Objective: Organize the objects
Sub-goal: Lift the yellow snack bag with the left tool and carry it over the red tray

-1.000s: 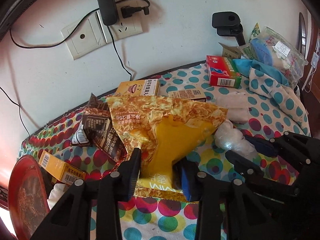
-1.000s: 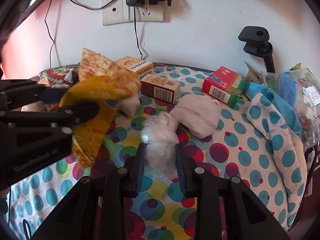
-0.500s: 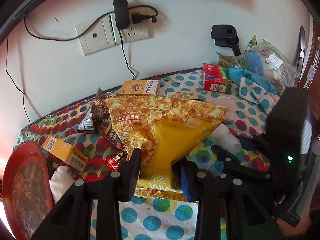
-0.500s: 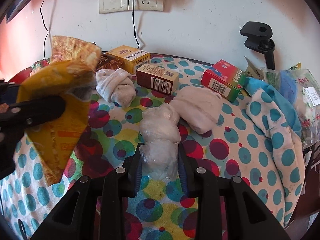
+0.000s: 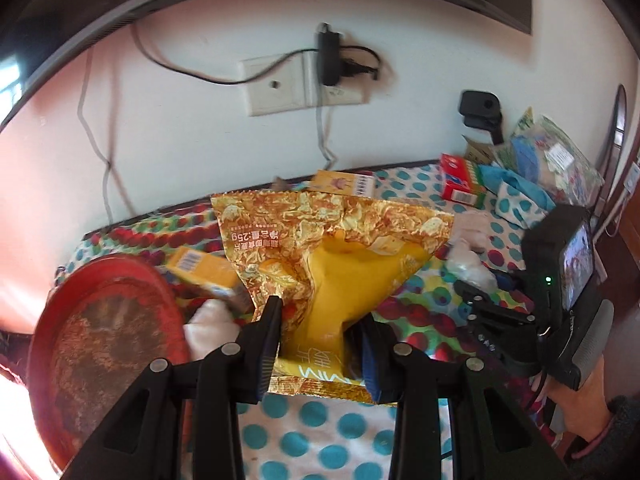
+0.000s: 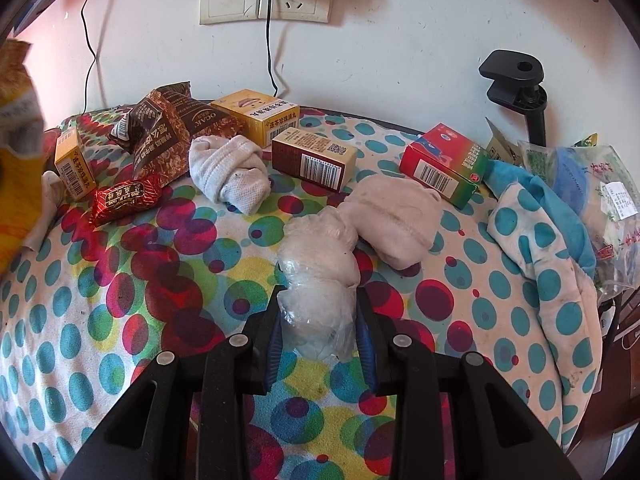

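A yellow and gold snack bag (image 5: 332, 264) hangs off the table, pinched by my left gripper (image 5: 320, 340), which is shut on its lower end. The bag's edge shows at the far left of the right wrist view (image 6: 16, 168). My right gripper (image 6: 318, 336) is shut on a clear plastic bag of white stuff (image 6: 320, 276) that lies on the dotted tablecloth (image 6: 140, 320). In the left wrist view the right gripper (image 5: 480, 292) and the hand holding it appear at the right.
A red round tray (image 5: 104, 340) sits at the table's left end. On the cloth lie several small boxes, among them a yellow box (image 6: 260, 120) and a red-green box (image 6: 444, 164), a brown snack bag (image 6: 176, 132), a red candy (image 6: 124, 198) and rolled socks (image 6: 228, 174). A black clamp (image 6: 516, 80) stands at the back right.
My left gripper has lifted the snack bag and carried it left toward the red tray. The right gripper has stayed on the plastic bag.
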